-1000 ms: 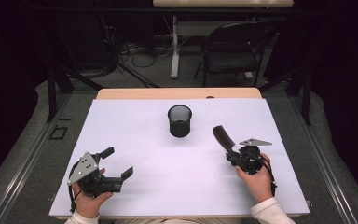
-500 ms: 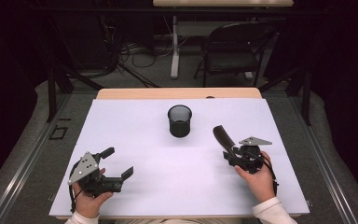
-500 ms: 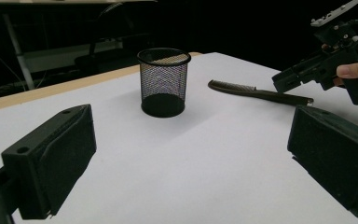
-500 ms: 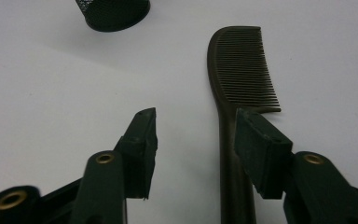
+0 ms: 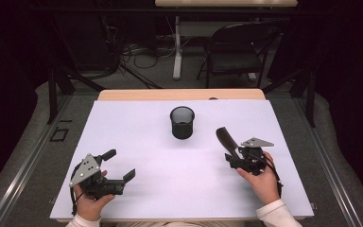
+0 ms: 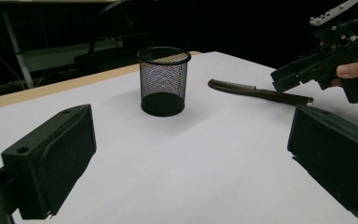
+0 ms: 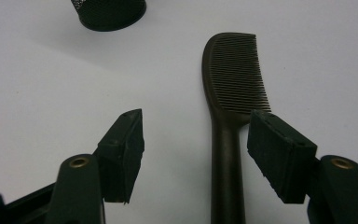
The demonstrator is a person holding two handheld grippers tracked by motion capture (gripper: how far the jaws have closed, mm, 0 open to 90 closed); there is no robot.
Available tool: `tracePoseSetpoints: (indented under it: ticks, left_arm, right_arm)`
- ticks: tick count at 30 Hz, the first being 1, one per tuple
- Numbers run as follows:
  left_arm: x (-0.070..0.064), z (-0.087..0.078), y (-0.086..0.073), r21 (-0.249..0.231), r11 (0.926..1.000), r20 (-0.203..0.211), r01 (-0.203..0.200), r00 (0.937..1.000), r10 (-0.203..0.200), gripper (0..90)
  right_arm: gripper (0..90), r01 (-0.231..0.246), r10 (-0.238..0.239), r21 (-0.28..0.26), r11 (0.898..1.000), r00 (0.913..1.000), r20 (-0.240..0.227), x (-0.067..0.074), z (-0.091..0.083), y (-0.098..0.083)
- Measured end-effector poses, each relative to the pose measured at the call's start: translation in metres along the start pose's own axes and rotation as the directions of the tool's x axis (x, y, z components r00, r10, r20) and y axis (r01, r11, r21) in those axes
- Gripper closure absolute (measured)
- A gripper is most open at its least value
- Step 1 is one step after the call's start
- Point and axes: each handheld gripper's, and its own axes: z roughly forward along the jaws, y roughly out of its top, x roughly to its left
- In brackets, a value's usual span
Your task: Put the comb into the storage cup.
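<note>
While the right tongs (image 7: 196,149) are hanging spread over the comb (image 7: 230,107), little is changing from a second ago: they are edging slightly forward. The comb is lying on the desk (image 5: 137,123) beside the mesh cup (image 5: 182,122); the left tongs (image 5: 121,166) are idling, released.

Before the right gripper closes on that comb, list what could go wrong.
1. The dark brown plastic comb lies flat on the white table cover; its handle sits close to one jaw of the open right gripper, not centred, so closing may push it sideways instead of pinching it.
2. The handle looks thin and low, so the jaws may close above it.
3. The black mesh cup stands nearby; a swung comb could tip it.
</note>
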Motion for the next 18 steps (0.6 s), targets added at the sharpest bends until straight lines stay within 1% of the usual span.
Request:
tracePoseSetpoints:
  ticks: [1, 3, 4, 6, 8, 10, 14, 18]
  left_arm:
    - [0.0000, 0.0001, 0.0000, 0.001, 1.0000, 0.000, -0.001, 1.0000, 0.001, 1.0]
    - [0.0000, 0.0000, 0.0000, 0.000, 1.0000, 0.000, -0.001, 1.0000, 0.001, 1.0]
    - [0.0001, -0.0001, 0.0000, 0.001, 1.0000, 0.001, -0.001, 1.0000, 0.001, 1.0]
    - [0.0001, 0.0000, 0.0000, 0.000, 1.0000, 0.000, -0.001, 1.0000, 0.001, 1.0]
    - [0.0001, 0.0000, 0.0000, 0.001, 1.0000, 0.001, -0.001, 1.0000, 0.001, 1.0]
    - [-0.0001, 0.0001, 0.0000, 0.000, 1.0000, 0.001, -0.002, 1.0000, 0.002, 1.0]
    - [0.0000, 0.0001, 0.0000, 0.001, 1.0000, 0.001, -0.002, 1.0000, 0.002, 1.0]
    - [0.0000, 0.0007, -0.0002, 0.001, 1.0000, 0.003, -0.002, 1.0000, 0.002, 1.0]
  right_arm:
    - [35.5, 0.000, 0.000, 0.004, 1.000, 1.0000, 0.000, -0.0002, -0.0004, 0.0006]
    - [33.4, 0.012, -0.012, -0.012, 1.000, 0.9998, 0.015, -0.0009, -0.0012, 0.0020]
    - [32.8, 0.022, -0.021, -0.029, 0.999, 0.9993, 0.030, -0.0021, -0.0029, 0.0037]
    - [32.8, 0.021, -0.020, -0.029, 0.999, 0.9994, 0.028, -0.0025, -0.0039, 0.0042]
    - [32.6, 0.029, -0.028, -0.042, 0.999, 0.9991, 0.033, -0.0037, -0.0056, 0.0052]
    - [32.3, 0.014, -0.012, -0.040, 0.999, 0.9992, 0.039, -0.0040, -0.0068, 0.0056]
    - [32.3, 0.008, -0.007, -0.027, 1.000, 0.9994, 0.034, -0.0043, -0.0083, 0.0067]
    - [26.7, 0.005, -0.005, -0.009, 1.000, 0.9991, 0.042, -0.0055, -0.0096, 0.0078]
